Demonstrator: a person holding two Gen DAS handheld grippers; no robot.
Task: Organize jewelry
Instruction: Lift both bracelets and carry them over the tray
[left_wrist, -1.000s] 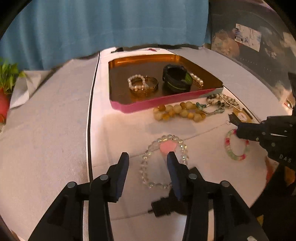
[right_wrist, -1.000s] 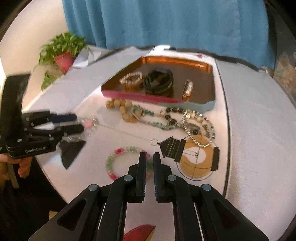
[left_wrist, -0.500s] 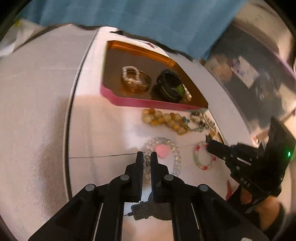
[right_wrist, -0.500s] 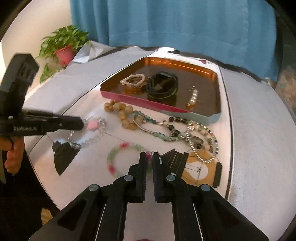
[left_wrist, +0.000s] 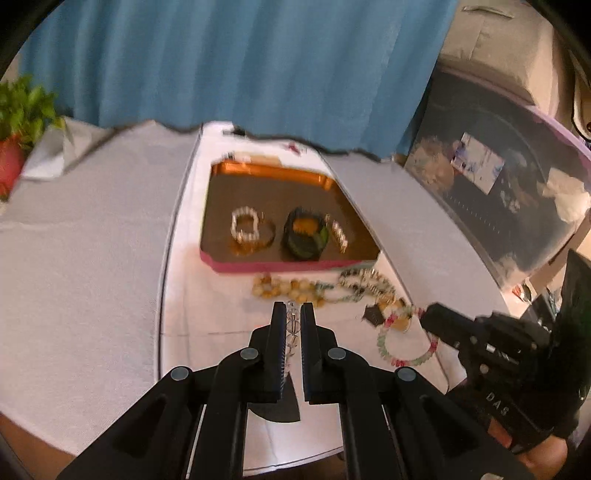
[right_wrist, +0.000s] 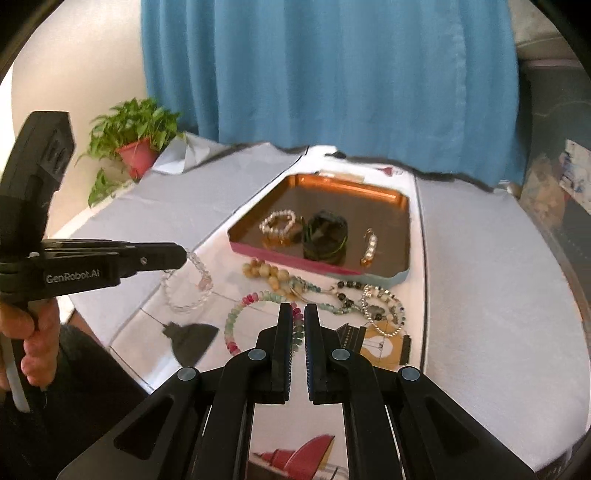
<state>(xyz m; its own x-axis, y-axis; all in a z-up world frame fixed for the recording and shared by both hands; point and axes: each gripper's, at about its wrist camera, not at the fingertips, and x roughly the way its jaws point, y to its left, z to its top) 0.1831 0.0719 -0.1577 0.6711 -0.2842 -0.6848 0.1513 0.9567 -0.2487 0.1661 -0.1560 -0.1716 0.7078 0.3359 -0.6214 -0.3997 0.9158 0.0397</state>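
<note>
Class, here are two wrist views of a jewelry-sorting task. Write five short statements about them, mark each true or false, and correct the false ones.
1. The left claw grips the clear bead bracelet. True.
2. The tray holds no jewelry. False: a pearl bracelet and a black band, among others, lie in it.
3. The pastel bead bracelet lies on the table, outside the tray. True.
4. The right claw is wide open. False: its fingers are nearly together.
5. The curtain is red. False: it is blue.
</note>
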